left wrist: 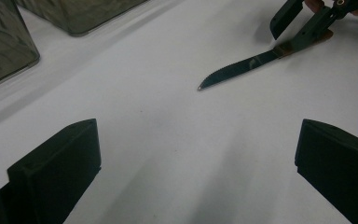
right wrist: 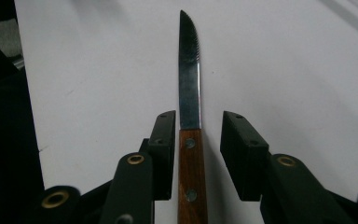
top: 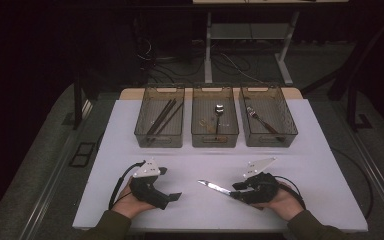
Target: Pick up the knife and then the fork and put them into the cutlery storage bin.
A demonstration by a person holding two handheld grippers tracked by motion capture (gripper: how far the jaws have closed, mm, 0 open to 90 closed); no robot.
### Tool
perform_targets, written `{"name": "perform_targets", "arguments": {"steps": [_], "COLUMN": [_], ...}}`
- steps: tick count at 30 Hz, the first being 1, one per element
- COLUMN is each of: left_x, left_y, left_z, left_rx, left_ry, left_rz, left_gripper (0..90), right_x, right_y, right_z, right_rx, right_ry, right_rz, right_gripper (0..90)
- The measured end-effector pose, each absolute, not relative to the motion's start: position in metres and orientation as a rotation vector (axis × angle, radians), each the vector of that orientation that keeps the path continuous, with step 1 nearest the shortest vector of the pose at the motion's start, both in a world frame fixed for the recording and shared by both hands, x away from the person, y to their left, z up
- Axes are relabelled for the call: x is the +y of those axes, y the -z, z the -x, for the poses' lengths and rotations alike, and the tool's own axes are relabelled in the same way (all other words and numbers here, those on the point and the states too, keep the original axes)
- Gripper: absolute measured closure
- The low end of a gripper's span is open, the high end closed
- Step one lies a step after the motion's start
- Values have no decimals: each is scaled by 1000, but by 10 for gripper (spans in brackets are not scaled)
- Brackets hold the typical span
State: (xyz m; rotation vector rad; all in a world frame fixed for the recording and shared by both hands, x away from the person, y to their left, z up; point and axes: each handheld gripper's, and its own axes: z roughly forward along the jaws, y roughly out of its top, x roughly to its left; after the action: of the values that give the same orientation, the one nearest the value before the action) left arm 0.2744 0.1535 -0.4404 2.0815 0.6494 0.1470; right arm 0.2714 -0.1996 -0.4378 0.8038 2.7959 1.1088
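I am looking at a steak knife that is lying flat on the white desk, its wooden riveted handle toward me and its serrated blade pointing away toward the desk's middle. My right gripper is straddling the handle: the left finger is sitting right against the wood, while the right finger is standing a little off it with a strip of desk showing between, so the fingers are partly closed around the handle but not yet clamping it. From the high view, that gripper is resting low on the desk at the near right, with the blade sticking out to its left.

My left gripper is sitting on the near left of the desk, well apart from the knife, and its fingers are standing wide open over bare desk.

Farther back, three clear bins are standing in a row: the left bin is holding chopsticks, the middle bin a spoon, and the right bin a fork.
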Motion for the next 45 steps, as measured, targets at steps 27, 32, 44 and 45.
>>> {"name": "perform_targets", "arguments": {"steps": [27, 32, 44, 45], "left_x": [153, 152, 152, 152], "left_y": [441, 441, 441, 441], "left_z": [-274, -274, -273, -273], "left_rx": [653, 656, 655, 654], "left_ry": [-137, -132, -130, -130], "left_rz": [-2088, -2083, -2083, -2084], "left_gripper": [0, 0, 0, 0], "right_x": [-164, -149, -121, -120], "right_y": [428, 422, 418, 418], "right_z": [-282, -292, -306, -305], "right_rx": [2948, 3040, 3127, 3122], "right_ry": [-665, -479, -142, -131], "right_rz": [-604, -598, -546, -548], "right_gripper": [763, 759, 771, 772]}}
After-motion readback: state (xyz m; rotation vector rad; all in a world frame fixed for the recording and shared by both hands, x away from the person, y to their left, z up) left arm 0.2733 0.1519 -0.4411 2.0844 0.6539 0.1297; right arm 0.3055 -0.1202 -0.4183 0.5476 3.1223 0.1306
